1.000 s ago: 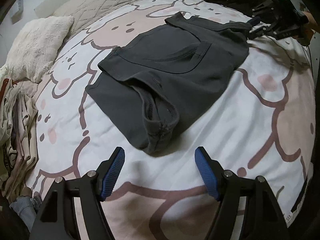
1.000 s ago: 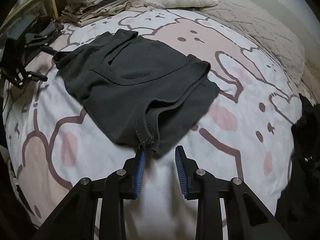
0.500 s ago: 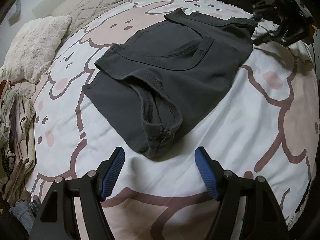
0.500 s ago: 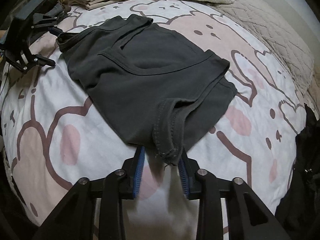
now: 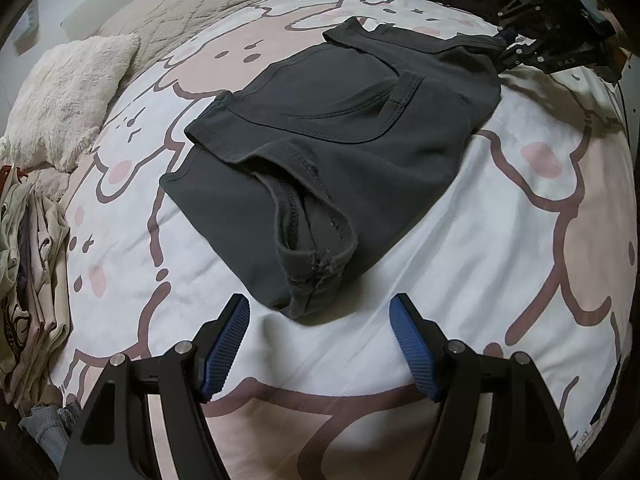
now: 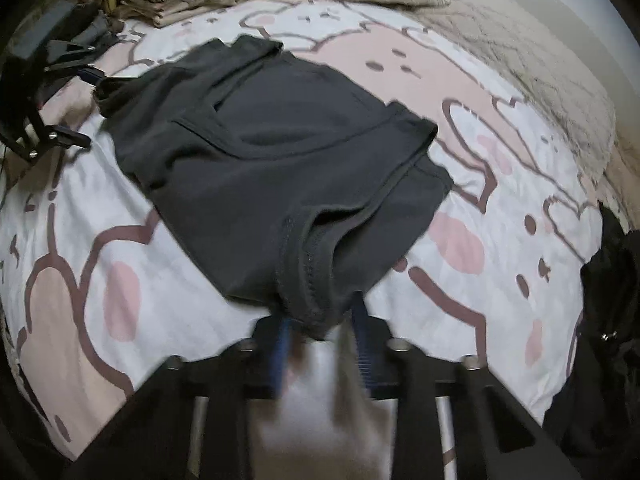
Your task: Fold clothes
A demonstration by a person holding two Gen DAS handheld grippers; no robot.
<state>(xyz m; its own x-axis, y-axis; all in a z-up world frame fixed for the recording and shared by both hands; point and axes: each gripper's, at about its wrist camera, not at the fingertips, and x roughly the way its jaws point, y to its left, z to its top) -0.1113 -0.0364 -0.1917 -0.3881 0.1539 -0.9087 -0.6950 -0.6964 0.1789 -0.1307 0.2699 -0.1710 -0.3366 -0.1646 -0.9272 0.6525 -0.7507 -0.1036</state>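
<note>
Dark grey shorts [image 5: 344,152] lie folded flat on a bed cover printed with pink cartoon animals [image 5: 520,240]. My left gripper [image 5: 318,320] hangs open just short of the shorts' near frayed corner, with nothing between its blue pads. In the right wrist view the shorts [image 6: 272,152] run up to my right gripper [image 6: 320,328]. Its jaws are closing, and a bunched corner of the shorts fills the gap between the blue pads. That view is blurred. Each gripper also shows at the far end of the other's view: the right gripper [image 5: 516,46] and the left gripper [image 6: 80,108].
A fluffy white pillow [image 5: 64,96] and a stack of folded beige clothes [image 5: 32,280] lie at the left. A pile of black clothes [image 6: 608,320] sits at the right edge. A quilted beige blanket [image 6: 540,80] covers the far side of the bed.
My right gripper moved forward onto the shorts' corner, opened wider around it, then drew its pads in on the fabric. The left gripper stayed open and in place.
</note>
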